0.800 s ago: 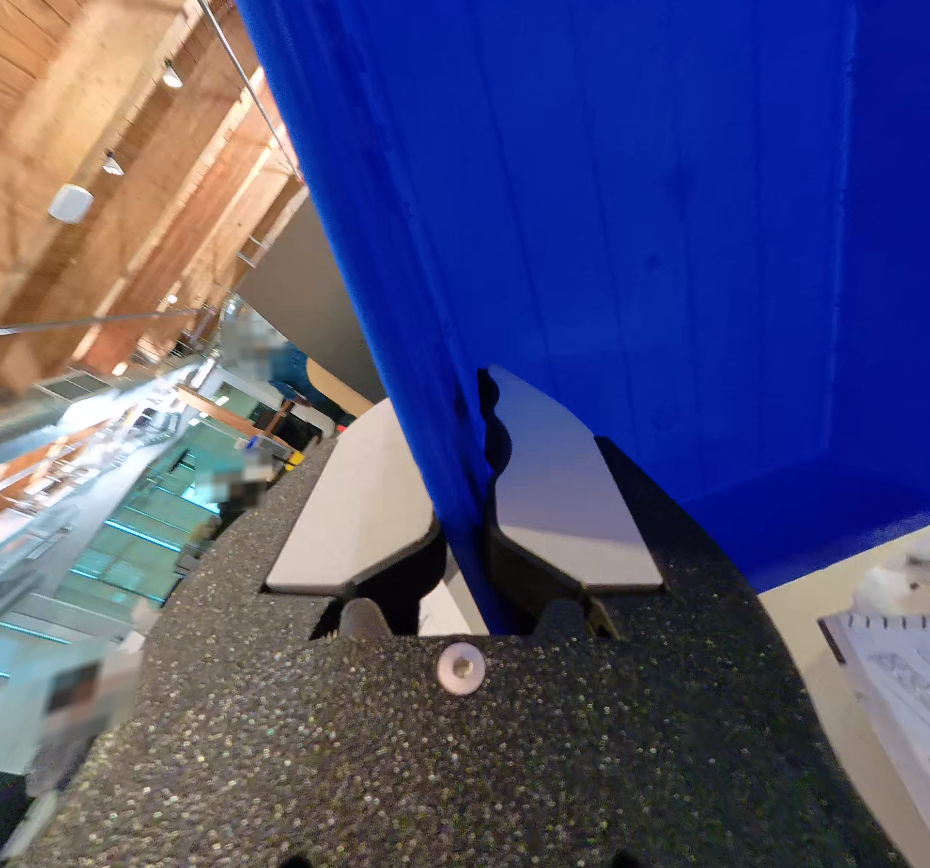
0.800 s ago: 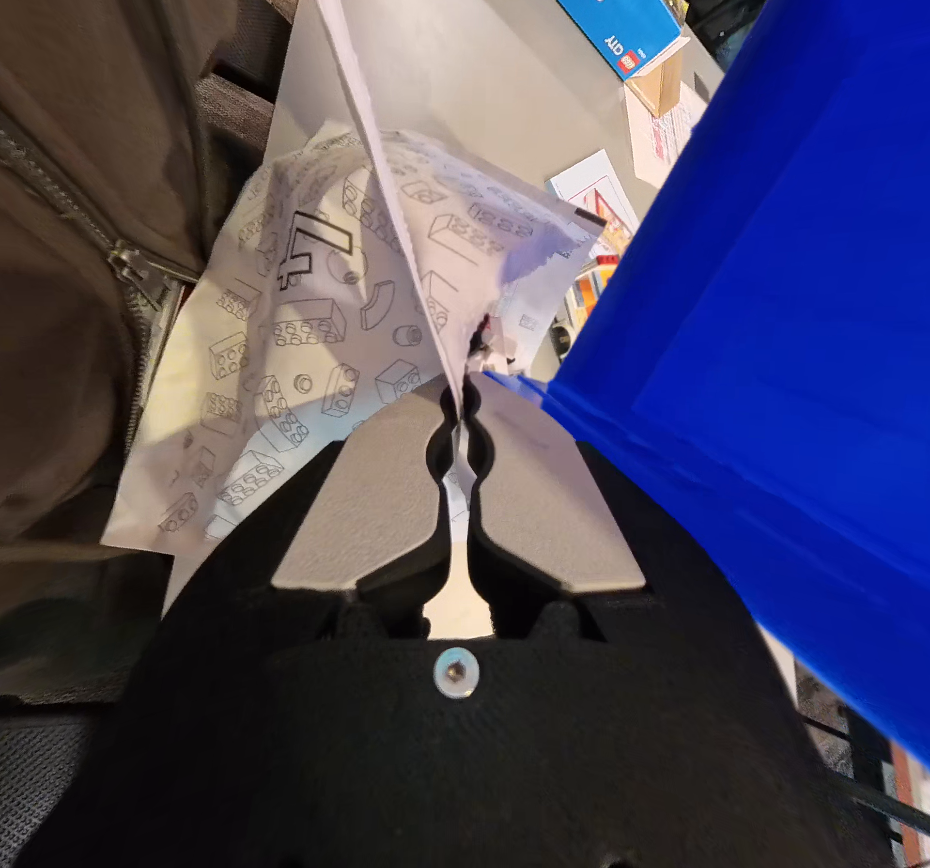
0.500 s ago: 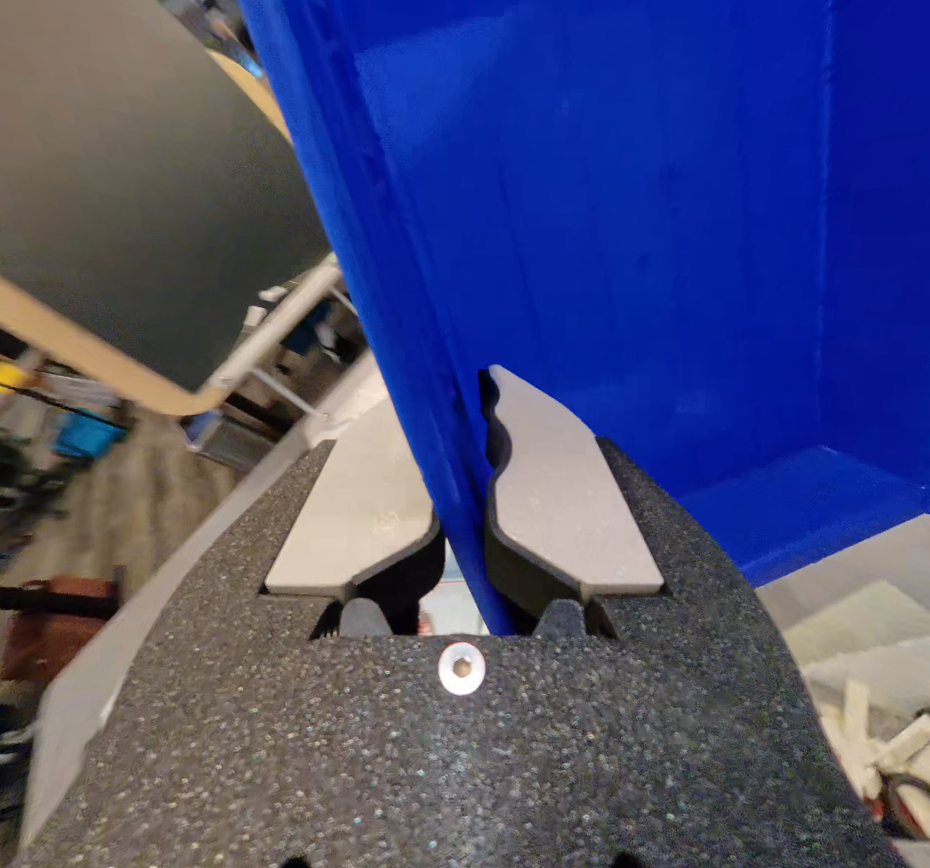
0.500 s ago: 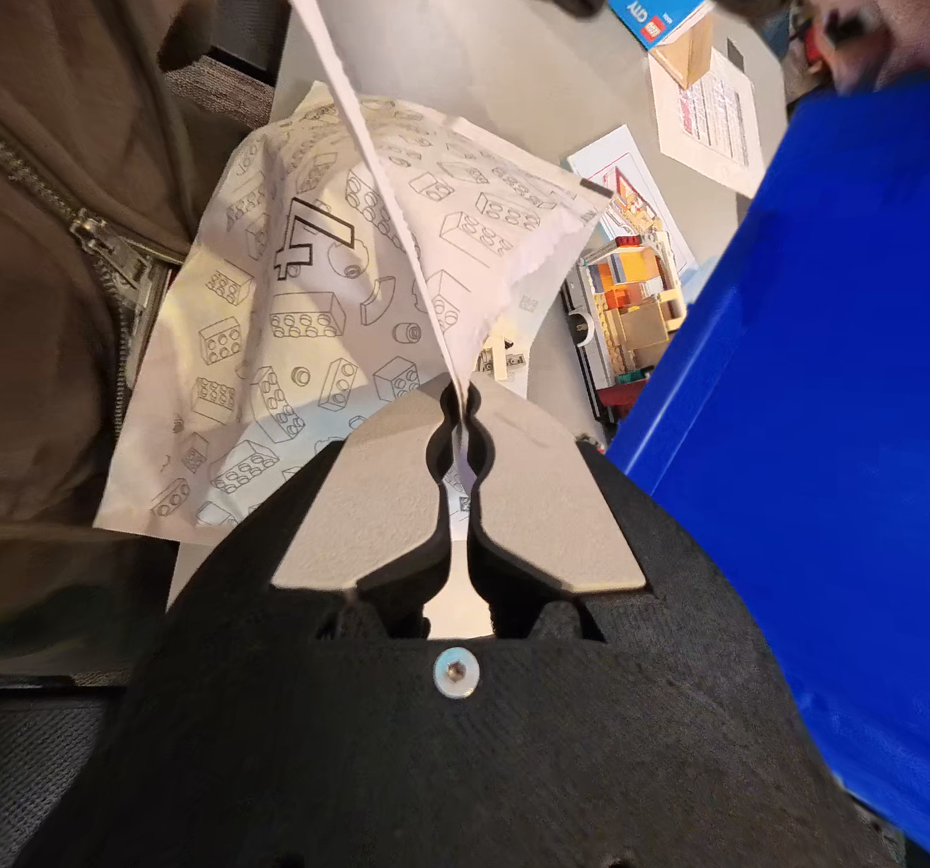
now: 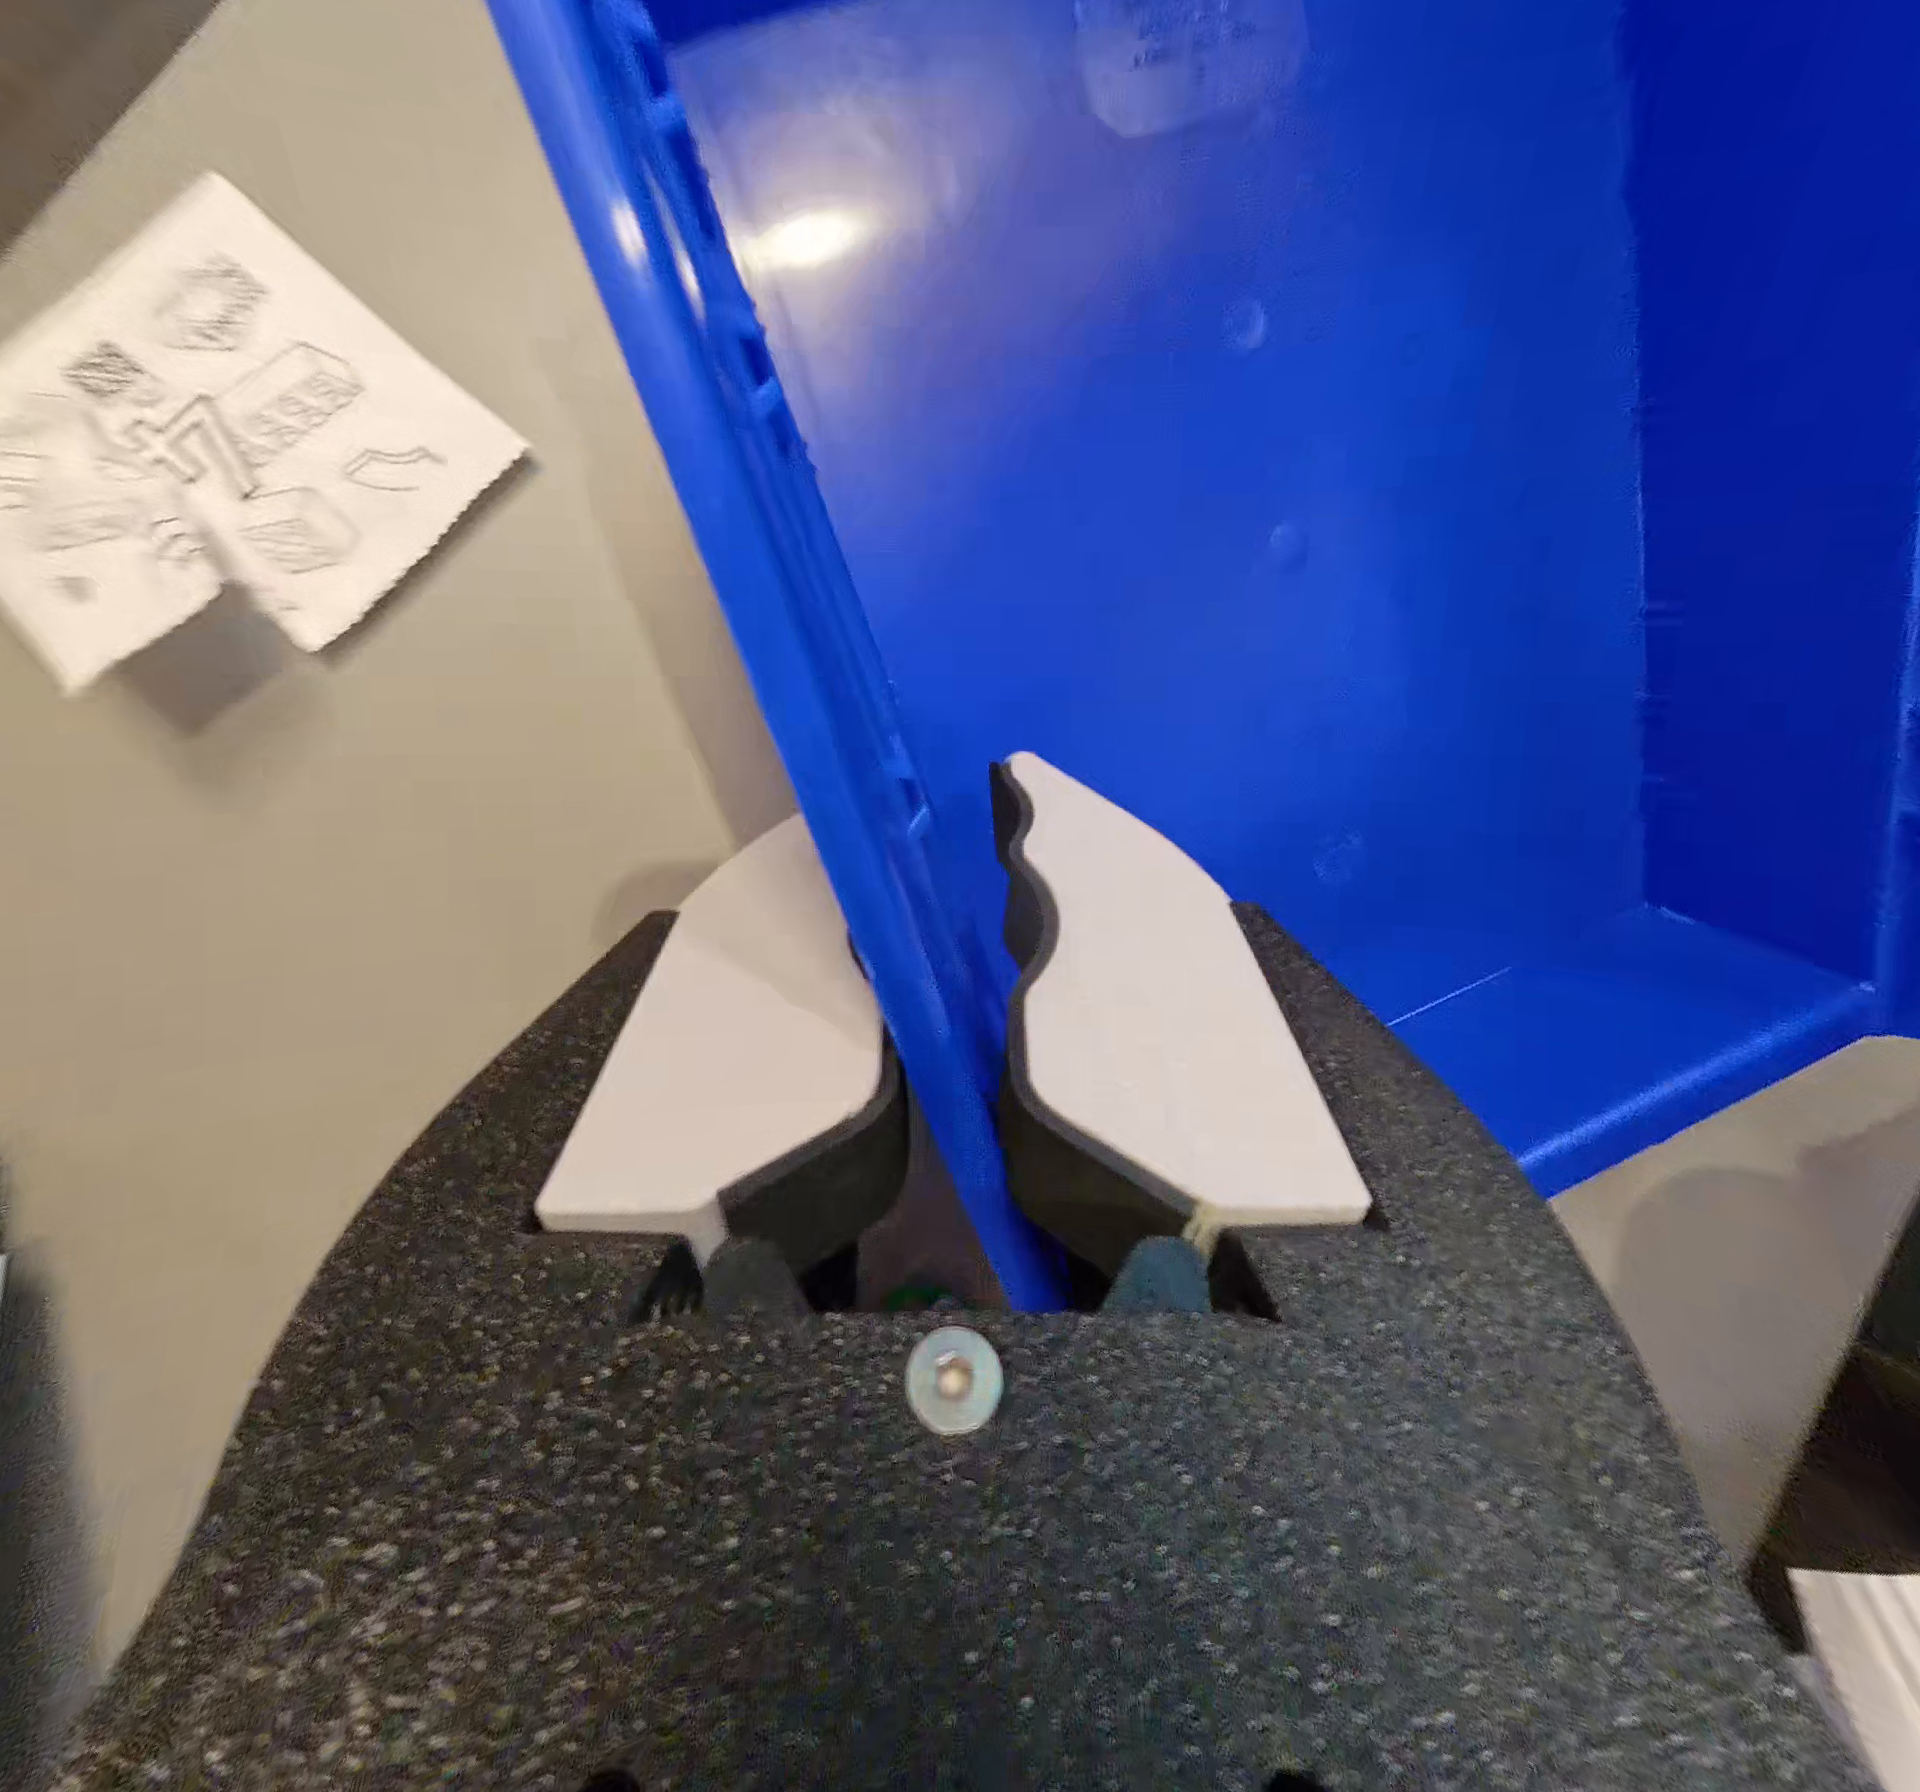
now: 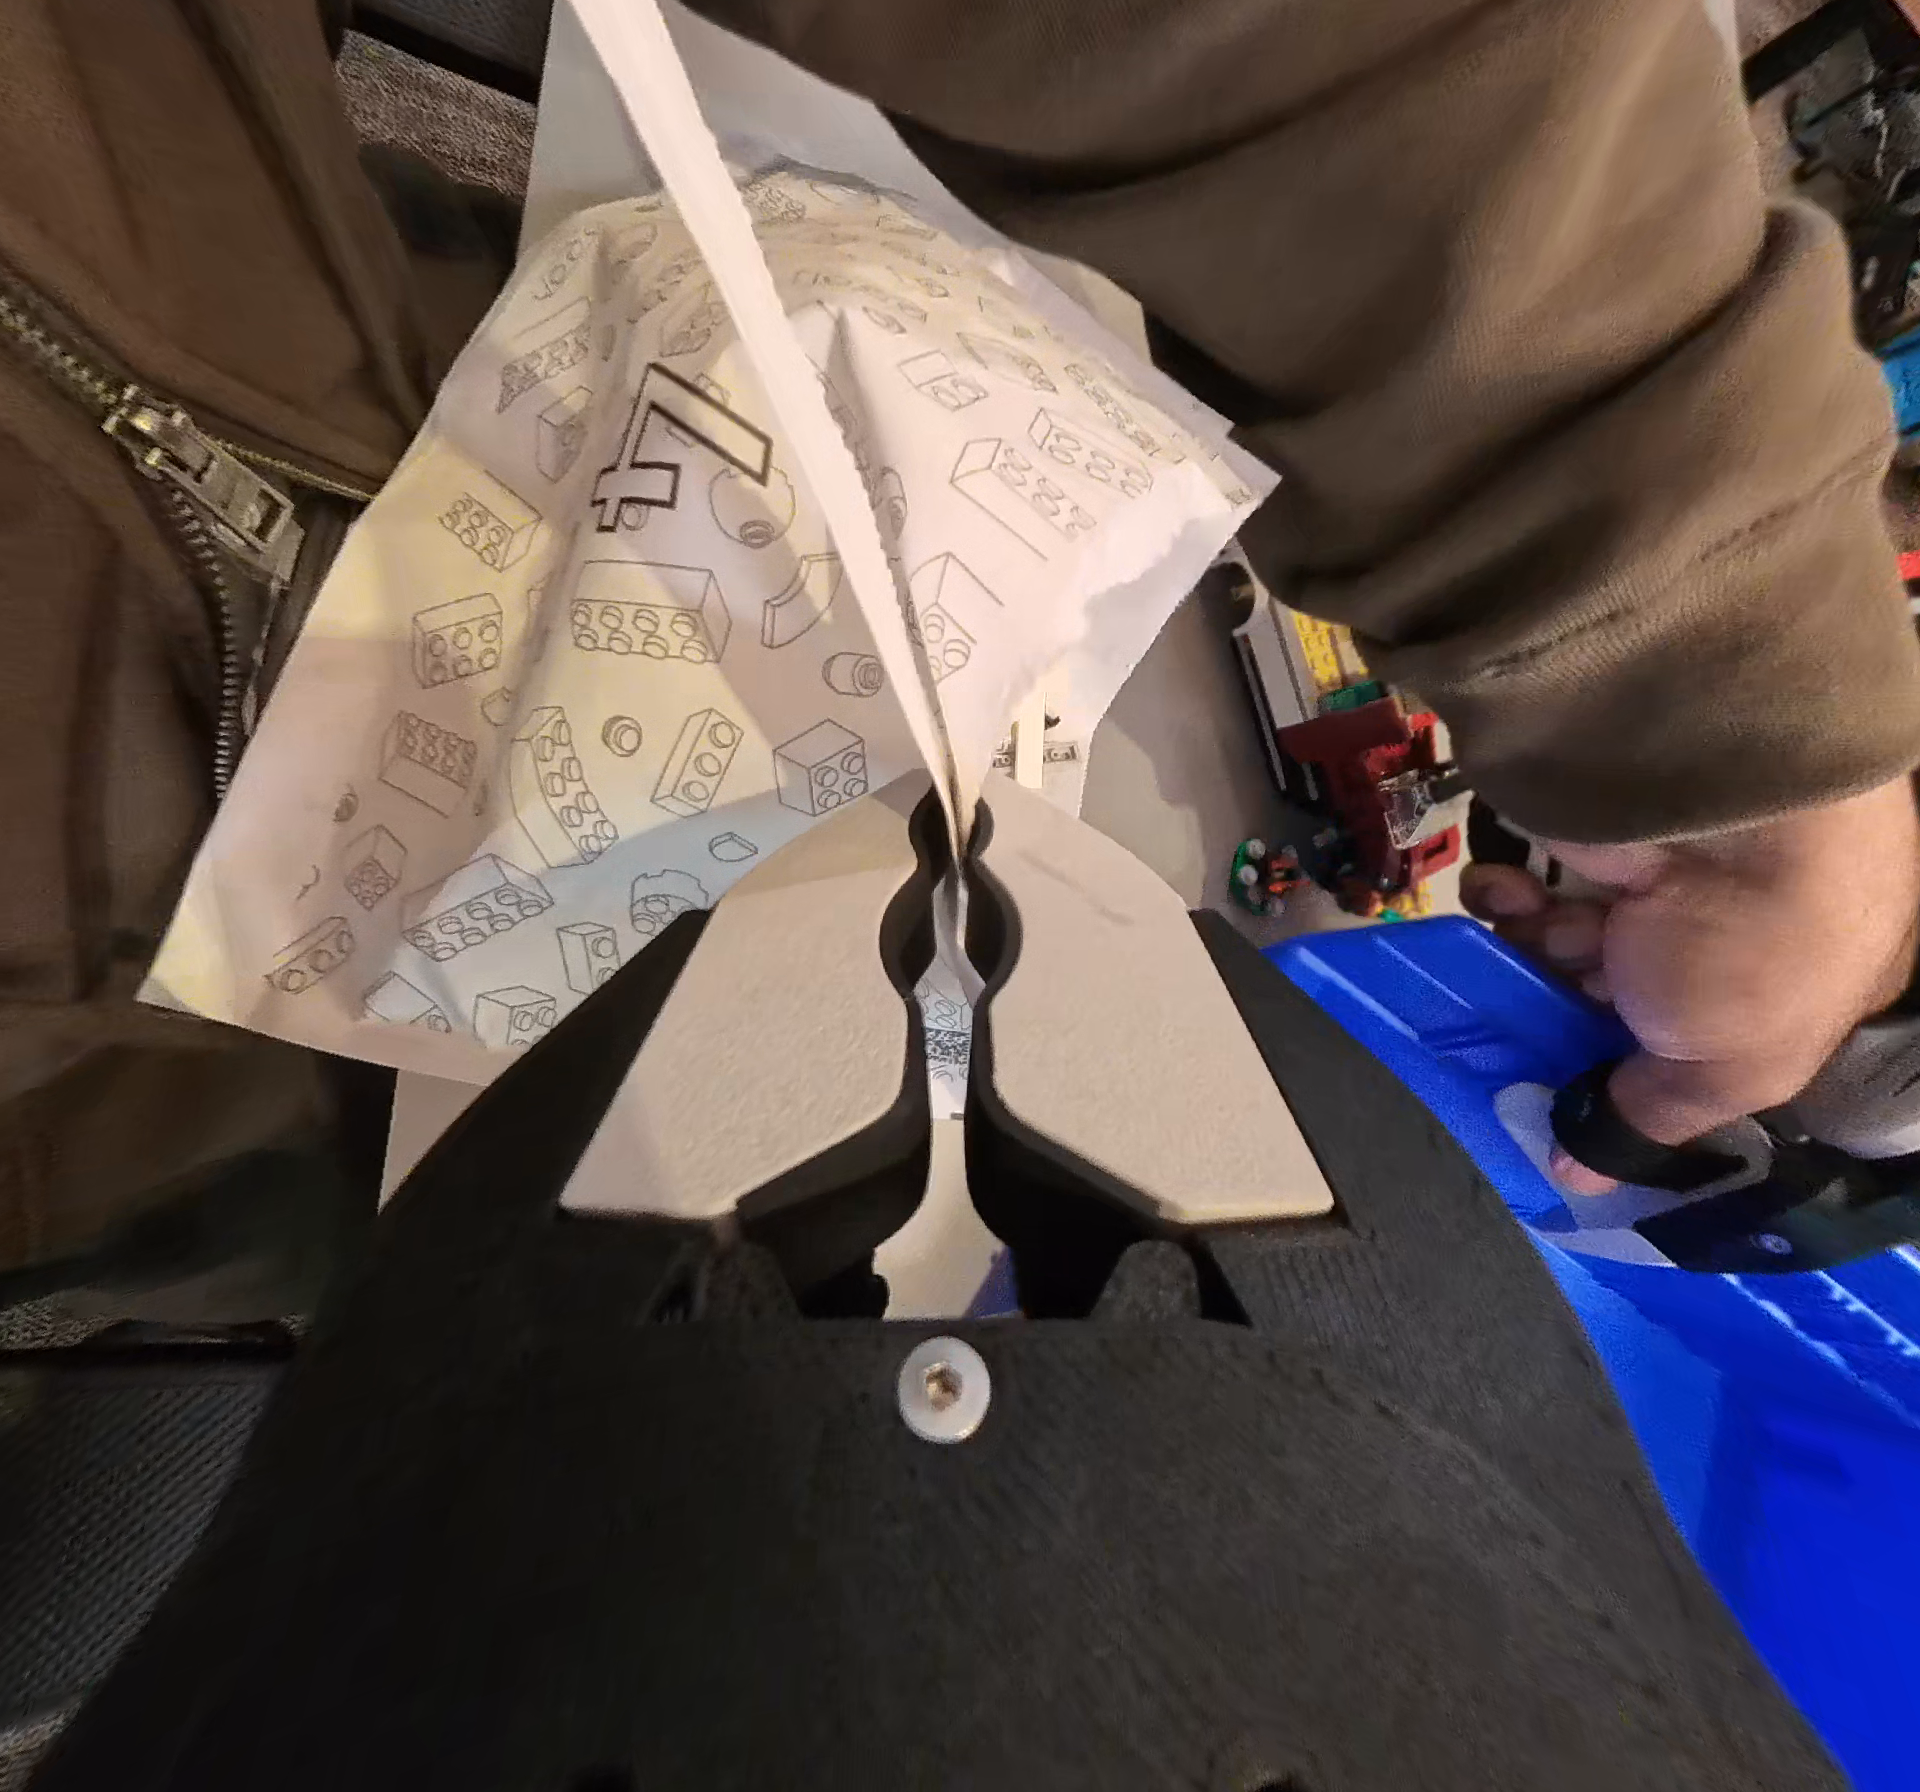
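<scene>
A: Where does the left gripper [image 5: 940, 812] stand?

B: Astride the side wall of the blue bin [image 5: 1247, 516]. One finger is outside the wall, the other inside, and both sit close on the plastic, so it is clamped on that wall. The wall runs from the jaws up and to the left across the left wrist view; the bin's long axis goes the same way, with its open inside turned toward the camera.

A: And the right gripper [image 6: 954, 833]?

B: Closed on the white paper bag [image 6: 582, 662], pads pinching its folded edge. A taut fold rises from the tips up and to the left, and the printed body of the bag spreads out to the left.

A: What does one view show that the other lacks?

B: Only the right wrist view shows the person's brown sleeve [image 6: 1351, 288], the hand [image 6: 1714, 973] on the other tool at the bin, and the toy-brick model [image 6: 1351, 766] on the grey table [image 6: 1164, 703]. Only the left wrist view shows the bin's bare interior and another printed paper bag [image 5: 218, 433] lying flat on the table, well apart from the bin.
</scene>
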A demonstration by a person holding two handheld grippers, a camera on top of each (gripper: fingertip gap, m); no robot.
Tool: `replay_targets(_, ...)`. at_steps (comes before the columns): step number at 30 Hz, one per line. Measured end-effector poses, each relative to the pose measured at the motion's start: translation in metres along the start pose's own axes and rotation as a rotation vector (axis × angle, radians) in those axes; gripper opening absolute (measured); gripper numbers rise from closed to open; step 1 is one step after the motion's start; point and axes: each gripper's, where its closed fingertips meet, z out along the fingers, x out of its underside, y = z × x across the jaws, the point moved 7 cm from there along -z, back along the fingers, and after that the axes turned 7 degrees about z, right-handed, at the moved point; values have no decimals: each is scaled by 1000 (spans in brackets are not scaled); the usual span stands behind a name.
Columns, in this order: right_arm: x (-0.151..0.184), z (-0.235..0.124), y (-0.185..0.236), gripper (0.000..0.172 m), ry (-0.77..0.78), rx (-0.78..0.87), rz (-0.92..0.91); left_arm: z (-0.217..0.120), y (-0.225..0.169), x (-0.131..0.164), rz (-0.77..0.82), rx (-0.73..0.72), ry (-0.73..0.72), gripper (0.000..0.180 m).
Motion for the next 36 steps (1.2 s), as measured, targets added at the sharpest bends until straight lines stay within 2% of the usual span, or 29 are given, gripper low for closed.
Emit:
replay_targets(6, 5, -1, -3, 0, 12, -10, 9, 21, 13, -11, -158, 93, 24, 22)
replay_targets(12, 6, 0, -4, 0, 11, -14, 7, 29, 20, -11, -252, 157, 30, 30)
replay_targets(14, 7, 1, -4, 0, 13, -15, 7, 30, 22, -12, -281, 172, 17, 36)
replay_targets(16, 6, 1, -4, 0, 16, -16, 6, 29, 20, -16, -291, 196, -6, 51)
replay_targets(18, 5, 1, -4, 0, 21, -14, 4, 25, 20, -19, -278, 204, -15, 50)
replay_targets(20, 5, 1, -4, 0, 26, -14, 2, 13, 20, -23, -273, 234, -48, 58)
replay_targets(22, 5, 1, -4, 0, 32, -17, 5, -7, 20, -23, -234, 241, -89, 68)
replay_targets(24, 6, 1, -5, 0, 39, -20, 6, -33, 17, -18, -172, 254, -129, 71)
replay_targets(26, 7, 1, -6, 0, 46, -25, 9, -66, 10, -3, -92, 295, -164, 71)
replay_targets(28, 8, 1, -7, 0, 52, -28, 5, -101, -2, 26, -6, 367, -177, 66)
replay_targets(32, 8, 2, -10, 0, 59, -32, -8, -162, -28, 112, 118, 500, -164, 60)
replay_targets(36, 6, 5, -12, 0, 70, -33, -28, -194, -34, 186, 79, 488, -185, 60)
